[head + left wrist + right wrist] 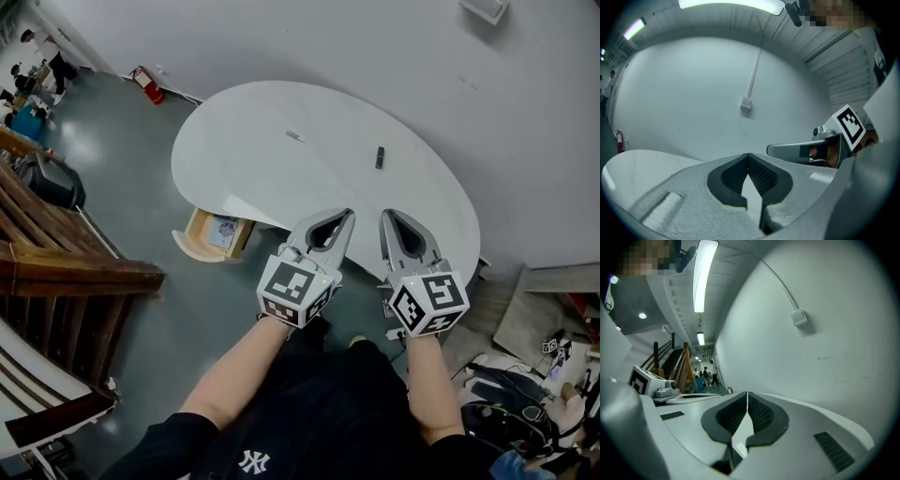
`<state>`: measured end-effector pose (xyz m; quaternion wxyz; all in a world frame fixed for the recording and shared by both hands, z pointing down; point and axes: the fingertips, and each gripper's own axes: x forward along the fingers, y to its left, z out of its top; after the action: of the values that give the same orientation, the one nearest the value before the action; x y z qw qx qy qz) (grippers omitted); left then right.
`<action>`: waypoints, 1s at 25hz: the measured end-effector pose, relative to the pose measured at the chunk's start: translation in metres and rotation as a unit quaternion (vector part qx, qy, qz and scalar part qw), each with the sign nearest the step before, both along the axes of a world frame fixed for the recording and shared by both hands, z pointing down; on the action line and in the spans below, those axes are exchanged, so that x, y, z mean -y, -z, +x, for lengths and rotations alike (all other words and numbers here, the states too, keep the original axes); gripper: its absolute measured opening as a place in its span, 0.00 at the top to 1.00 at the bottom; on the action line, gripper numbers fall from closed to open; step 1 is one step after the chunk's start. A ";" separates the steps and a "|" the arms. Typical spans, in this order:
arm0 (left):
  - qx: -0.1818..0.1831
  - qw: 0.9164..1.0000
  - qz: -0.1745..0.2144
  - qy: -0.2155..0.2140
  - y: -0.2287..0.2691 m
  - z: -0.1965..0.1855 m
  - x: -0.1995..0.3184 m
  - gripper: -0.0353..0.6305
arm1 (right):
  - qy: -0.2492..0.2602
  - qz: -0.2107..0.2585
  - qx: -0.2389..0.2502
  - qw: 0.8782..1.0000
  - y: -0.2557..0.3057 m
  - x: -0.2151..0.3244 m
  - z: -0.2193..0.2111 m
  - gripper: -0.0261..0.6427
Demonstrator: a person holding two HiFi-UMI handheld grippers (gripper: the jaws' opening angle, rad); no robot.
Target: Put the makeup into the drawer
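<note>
Two shut, empty grippers over a white table; makeup lying out, drawer open.

Far left: wooden staircase [66, 262] and red fire extinguisher [148, 86] on the floor by the wall. Under the near left edge of the white table [234, 178]: wooden drawer [192, 239], pulled open, contents too small to tell. On the tabletop toward the far edge: pale makeup piece [295, 136], then dark makeup stick [380, 157] to its right, well apart, neither in the drawer nor touched. At the near edge, side by side: left gripper [349, 215] [748, 155], jaws together at the tips, nothing between; right gripper [385, 216] [747, 393], jaws likewise closed tip to tip, nothing held. Both pointed toward the wall behind the table.
</note>
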<state>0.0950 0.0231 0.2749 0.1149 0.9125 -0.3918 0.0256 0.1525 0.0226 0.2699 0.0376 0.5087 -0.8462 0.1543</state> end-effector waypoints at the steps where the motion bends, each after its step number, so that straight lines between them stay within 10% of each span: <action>1: 0.000 1.000 -0.001 -0.007 -0.002 -0.001 0.005 0.93 | -0.007 -0.003 -0.002 1.000 -0.002 0.004 -0.001 0.93; 25: 0.025 0.998 -0.038 -0.041 -0.082 0.043 0.145 0.93 | -0.038 -0.073 -0.018 0.996 -0.097 0.146 0.031 0.92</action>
<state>0.1378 -0.1216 0.3565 0.1385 0.9218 -0.3556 0.0679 0.1832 -0.1232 0.3665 0.0837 0.5394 -0.8117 0.2077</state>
